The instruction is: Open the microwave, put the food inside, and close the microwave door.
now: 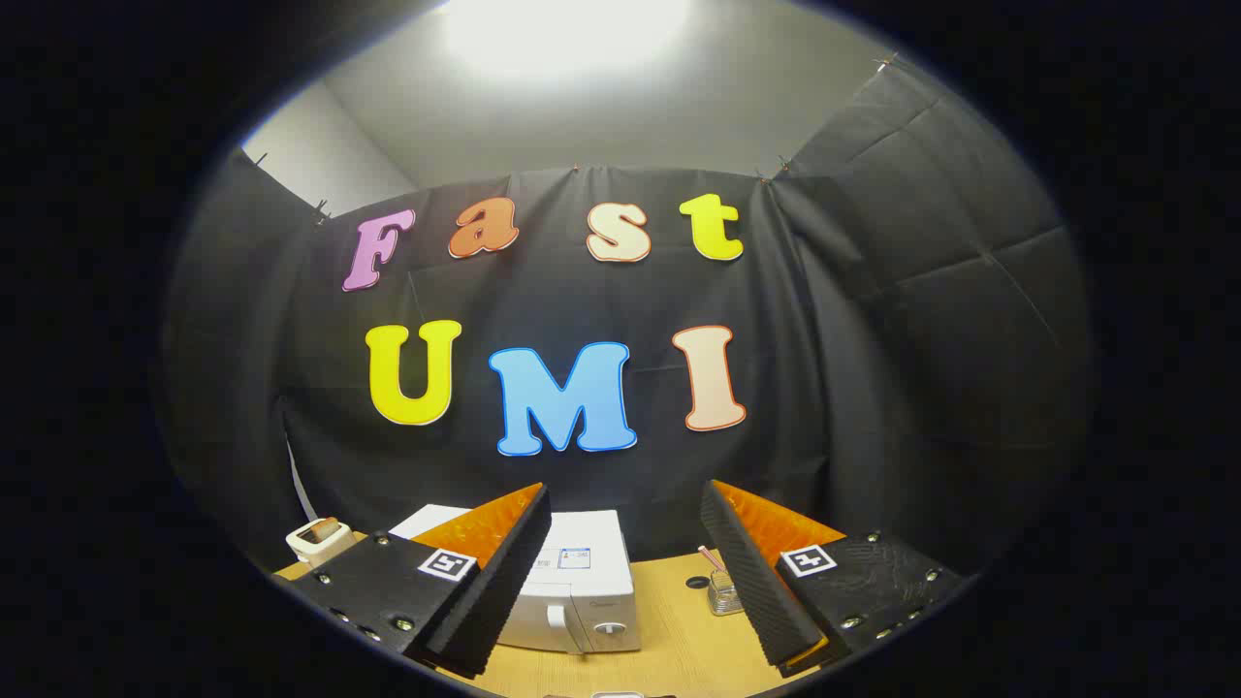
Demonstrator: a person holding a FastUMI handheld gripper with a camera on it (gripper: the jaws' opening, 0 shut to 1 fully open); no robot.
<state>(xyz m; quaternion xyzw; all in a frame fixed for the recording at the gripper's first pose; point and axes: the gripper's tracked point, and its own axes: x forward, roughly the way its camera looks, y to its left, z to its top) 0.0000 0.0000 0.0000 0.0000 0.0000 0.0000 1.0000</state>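
1. Black cloth walls close the booth around a pale wooden bench (679, 640), lit from a bright ceiling above.
2. Nearest, the gripper (625, 582) hangs above the bench with its fingers (504, 572) spread wide and released, nothing between the ribbed pads.
3. Just ahead and below, at about 11 o'clock from the midpoint of the fingers, the white microwave (582, 591) stands on the bench, partly hidden behind the left finger. Its door looks closed, with a handle and a round knob on the front face.
4. At 2 o'clock, beside the right finger, a small glass jar (722, 591) holds a thin stick.
5. Farther off at 10 o'clock, past the left finger, a small cream container (315, 540) holds something brownish, likely the food, though it is too small to be sure.
6. Opening the door seems the step in hand: lower the fingers, swing slightly left to square with the handle, close on it firmly, then pull along the door's arc without dragging the microwave.
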